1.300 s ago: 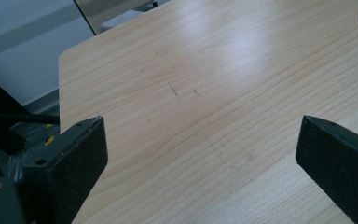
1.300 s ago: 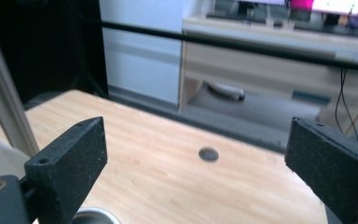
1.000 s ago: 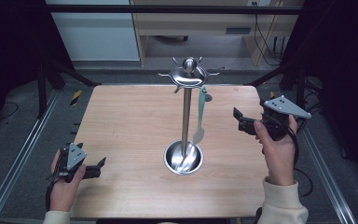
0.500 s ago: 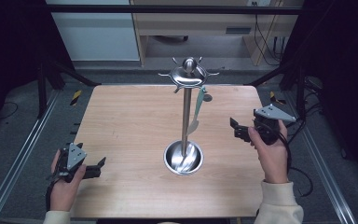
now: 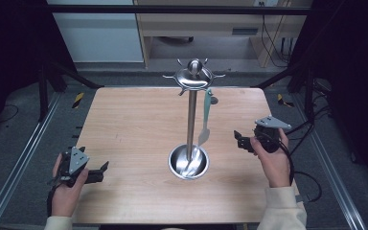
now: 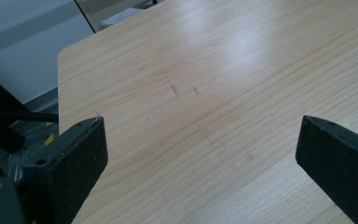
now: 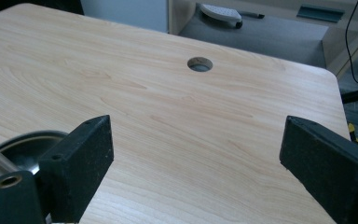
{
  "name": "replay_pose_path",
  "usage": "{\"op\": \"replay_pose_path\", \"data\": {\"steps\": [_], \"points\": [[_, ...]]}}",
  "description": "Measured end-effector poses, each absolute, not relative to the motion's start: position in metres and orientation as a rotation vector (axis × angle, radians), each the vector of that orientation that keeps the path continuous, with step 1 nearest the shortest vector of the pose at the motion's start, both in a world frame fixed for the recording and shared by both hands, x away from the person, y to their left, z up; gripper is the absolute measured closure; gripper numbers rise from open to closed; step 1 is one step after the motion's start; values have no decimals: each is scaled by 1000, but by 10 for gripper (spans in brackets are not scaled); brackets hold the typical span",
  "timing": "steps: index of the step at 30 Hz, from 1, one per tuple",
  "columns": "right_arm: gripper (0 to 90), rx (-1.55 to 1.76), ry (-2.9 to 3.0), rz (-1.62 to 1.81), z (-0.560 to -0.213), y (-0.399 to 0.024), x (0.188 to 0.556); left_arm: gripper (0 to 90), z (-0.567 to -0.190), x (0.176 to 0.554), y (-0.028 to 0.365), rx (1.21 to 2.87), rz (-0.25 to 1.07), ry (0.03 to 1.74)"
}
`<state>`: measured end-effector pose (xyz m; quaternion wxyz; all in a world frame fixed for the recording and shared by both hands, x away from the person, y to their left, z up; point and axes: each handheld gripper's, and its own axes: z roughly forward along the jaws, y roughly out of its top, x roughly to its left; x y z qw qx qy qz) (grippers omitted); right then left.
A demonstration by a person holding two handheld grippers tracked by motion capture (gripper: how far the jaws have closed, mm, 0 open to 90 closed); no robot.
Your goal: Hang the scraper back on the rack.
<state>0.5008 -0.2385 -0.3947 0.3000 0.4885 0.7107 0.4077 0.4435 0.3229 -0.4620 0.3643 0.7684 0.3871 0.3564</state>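
While both grippers gape (empty), a spatula (image 5: 206,117) hangs from the rack (image 5: 190,120).

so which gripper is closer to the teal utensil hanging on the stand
Right. The right gripper sits just to the right of the teal utensil, jaws open toward it. The left gripper is at the table's near left corner, well beyond the stand.

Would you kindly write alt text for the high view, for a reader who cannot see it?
A steel utensil stand rises mid-table with a pale green utensil hanging from a hook. The open right gripper sits to its right, the open left gripper near the wooden table's front left edge; both hold nothing.
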Motion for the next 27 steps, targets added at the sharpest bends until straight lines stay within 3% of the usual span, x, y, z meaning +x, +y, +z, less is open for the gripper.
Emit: {"op": "replay_pose_path", "data": {"steps": [27], "points": [[135,1378,2089,947,-464,-222,515,20,-463,446,322,1988,911,989]]}}
